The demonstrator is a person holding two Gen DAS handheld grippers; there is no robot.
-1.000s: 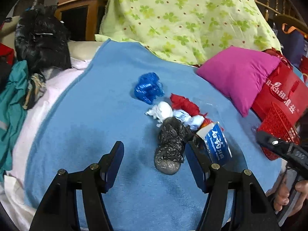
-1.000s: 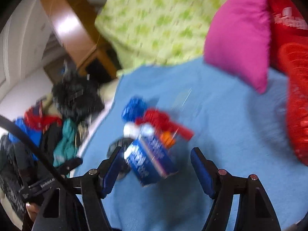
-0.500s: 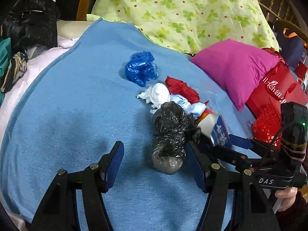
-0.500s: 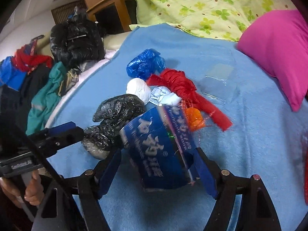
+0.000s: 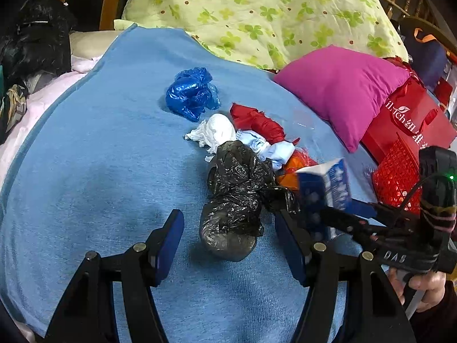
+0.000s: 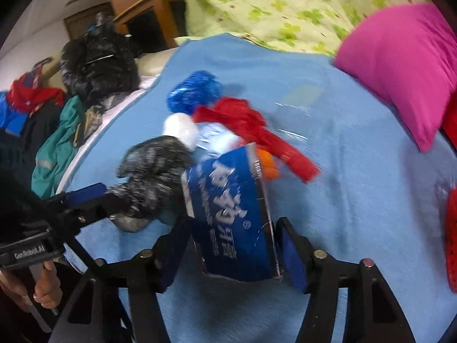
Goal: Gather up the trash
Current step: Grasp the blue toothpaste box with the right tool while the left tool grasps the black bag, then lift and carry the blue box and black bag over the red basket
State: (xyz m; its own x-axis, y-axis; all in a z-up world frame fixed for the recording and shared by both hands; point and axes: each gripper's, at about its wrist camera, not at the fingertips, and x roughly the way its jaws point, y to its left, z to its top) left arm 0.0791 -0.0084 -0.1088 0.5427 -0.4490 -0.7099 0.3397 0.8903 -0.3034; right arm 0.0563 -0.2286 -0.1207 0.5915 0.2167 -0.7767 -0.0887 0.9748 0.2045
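Observation:
A heap of trash lies on the blue blanket (image 5: 100, 157). It holds a black plastic bag (image 5: 234, 194), a blue plastic bag (image 5: 191, 94), a white tissue wad (image 5: 218, 128), a red wrapper (image 5: 257, 120) and an orange scrap (image 5: 288, 168). My left gripper (image 5: 228, 243) is open, and the near end of the black bag sits between its fingers without touching either pad. My right gripper (image 6: 232, 248) has a blue box (image 6: 231, 214) with white lettering between its jaws. They are closing, with the pads against the box sides.
A pink pillow (image 5: 342, 85) and a green floral quilt (image 5: 257, 8) lie at the back. A red mesh basket (image 5: 397, 177) and a red shopping bag (image 5: 408, 120) stand at the right. A black jacket (image 5: 34, 43) and heaped clothes (image 6: 51, 148) line the left edge.
The left gripper sank closer to the black bag. The right gripper came in around the blue box, and its jaws narrowed onto it.

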